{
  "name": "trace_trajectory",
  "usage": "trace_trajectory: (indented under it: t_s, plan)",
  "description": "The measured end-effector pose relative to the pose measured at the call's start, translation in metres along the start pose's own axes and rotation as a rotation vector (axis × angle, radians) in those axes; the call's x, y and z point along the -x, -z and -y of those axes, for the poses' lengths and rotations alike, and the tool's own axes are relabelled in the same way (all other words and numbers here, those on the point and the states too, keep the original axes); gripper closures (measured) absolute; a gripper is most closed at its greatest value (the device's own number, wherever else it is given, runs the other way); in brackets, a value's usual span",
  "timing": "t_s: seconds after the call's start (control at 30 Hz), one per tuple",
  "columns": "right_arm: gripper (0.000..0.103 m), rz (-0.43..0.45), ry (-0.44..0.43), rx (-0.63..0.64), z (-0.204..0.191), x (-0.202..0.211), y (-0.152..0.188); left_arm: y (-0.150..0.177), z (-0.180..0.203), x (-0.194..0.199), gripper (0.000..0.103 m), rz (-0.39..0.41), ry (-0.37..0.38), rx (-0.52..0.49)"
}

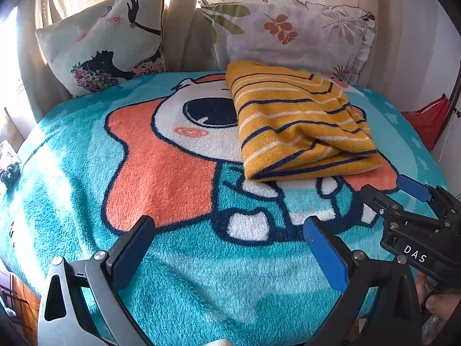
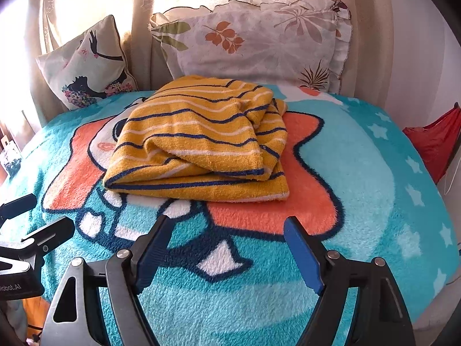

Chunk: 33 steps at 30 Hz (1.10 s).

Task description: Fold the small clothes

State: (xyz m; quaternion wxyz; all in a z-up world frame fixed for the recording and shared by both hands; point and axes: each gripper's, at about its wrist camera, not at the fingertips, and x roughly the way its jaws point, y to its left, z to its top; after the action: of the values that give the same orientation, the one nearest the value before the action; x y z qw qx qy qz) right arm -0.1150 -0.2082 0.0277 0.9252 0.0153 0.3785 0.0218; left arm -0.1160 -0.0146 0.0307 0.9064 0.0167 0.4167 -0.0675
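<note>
Left gripper (image 1: 229, 230) jaws spread wide, nothing held. Right gripper (image 2: 227, 230) jaws likewise spread, empty. Striped garment (image 2: 201, 141) left folded on blanket (image 2: 374, 173), untouched.

Mustard-yellow striped garment (image 2: 201, 144), banded in navy and thin white lines. Beneath it, turquoise fleece blanket (image 2: 360, 173) printed with a cartoon figure in orange, white and dark navy outline, pale stars scattered along the right edge. Cream cushion (image 1: 106, 37) carrying a black silhouette and pink flowers. White ruffled pillow (image 2: 259, 43) patterned with orange, olive and brown leaves. Red cloth (image 2: 435, 144) at far right.
</note>
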Motion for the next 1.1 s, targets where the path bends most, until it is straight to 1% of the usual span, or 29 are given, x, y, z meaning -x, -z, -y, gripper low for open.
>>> trace_trajectory:
  t_s: [0.43, 0.67, 0.97, 1.1]
  plan:
    - [0.018, -0.030, 0.015, 0.020, -0.013, -0.010, -0.004, 0.001, -0.014, -0.011, 0.001, -0.031, 0.037, 0.036]
    - [0.018, -0.029, 0.026, 0.057, -0.026, -0.012, -0.005, 0.001, -0.023, -0.015, 0.001, -0.037, 0.041, 0.060]
    - [0.018, -0.026, 0.032, 0.069, -0.034, -0.013, -0.008, 0.005, -0.037, -0.022, 0.001, -0.059, 0.052, 0.100]
    - [0.018, -0.028, 0.032, 0.080, -0.041, -0.014, -0.008, 0.006, -0.042, -0.021, 0.001, -0.043, 0.055, 0.112]
